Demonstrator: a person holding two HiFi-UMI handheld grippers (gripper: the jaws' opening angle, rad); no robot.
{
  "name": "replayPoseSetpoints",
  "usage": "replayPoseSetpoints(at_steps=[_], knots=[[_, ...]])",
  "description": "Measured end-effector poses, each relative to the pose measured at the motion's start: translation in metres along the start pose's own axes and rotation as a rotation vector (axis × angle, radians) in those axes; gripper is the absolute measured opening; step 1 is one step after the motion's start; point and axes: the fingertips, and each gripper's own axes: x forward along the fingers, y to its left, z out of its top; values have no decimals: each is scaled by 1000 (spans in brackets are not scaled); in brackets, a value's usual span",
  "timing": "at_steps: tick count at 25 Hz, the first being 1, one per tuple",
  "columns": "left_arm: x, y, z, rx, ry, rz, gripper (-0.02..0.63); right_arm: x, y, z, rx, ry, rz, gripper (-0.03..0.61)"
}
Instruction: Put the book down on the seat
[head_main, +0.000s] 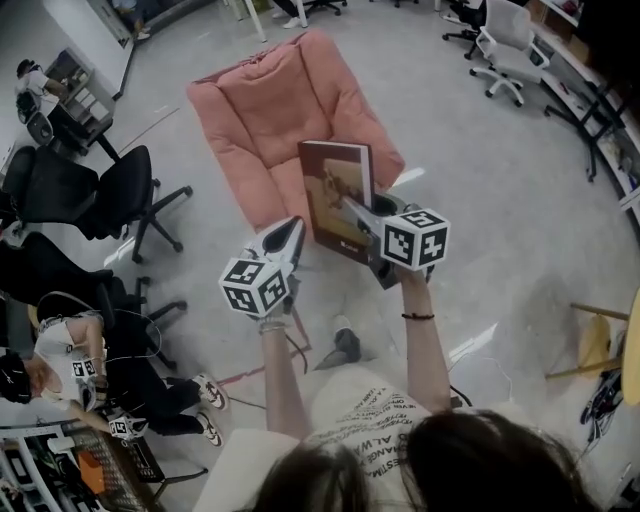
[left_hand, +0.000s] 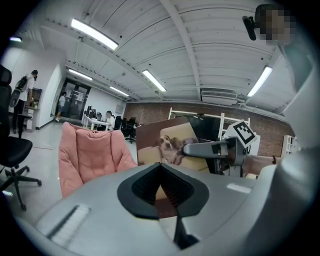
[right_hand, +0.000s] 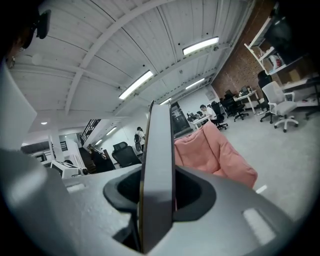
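Right gripper (head_main: 352, 206) is clamped on book (head_main: 335, 180). Head view: one jaw lies across the cover and the other sits behind it. Book is upright with a slight tilt, cover toward the wearer, held in the air in front of seat (head_main: 270, 110) and clear of its cushion. Left gripper (head_main: 294, 228) points its tip at book's left edge, on seat's front-left side, just beside it; contact not clear from here. Both forearms (head_main: 425, 340) reach toward seat. Black office chairs (head_main: 120, 190) stand left of seat on grey floor (head_main: 480, 200). A person (head_main: 60, 360) sits well off seat's left. Left gripper view: jaws drawn together at the tips with nothing pinched; a sliver of book's cover shows beyond, through the slit between them. Seat (left_hand: 92, 155) is pink, backrest up, and book (left_hand: 150, 150) hangs to its right, apart from it, with a dog on a sofa on the cover. Right gripper's jaw runs in from the right across that cover, with its marker cube (left_hand: 243, 132) behind. Right gripper view: book (right_hand: 159, 165) is seen edge-on, standing vertical and filling the gap between the jaws, both pads pressed on it. Seat (right_hand: 215, 155) lies beyond, right of book, not touching it.
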Motion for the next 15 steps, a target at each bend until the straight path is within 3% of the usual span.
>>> replayPoseSetpoints(at_steps=[6, 15], knots=[[24, 30, -11, -27, 30, -15, -2, 33, -18, -9, 19, 31, -18, 149], [55, 89, 10, -22, 36, -34, -1, 94, -35, 15, 25, 20, -33, 149]])
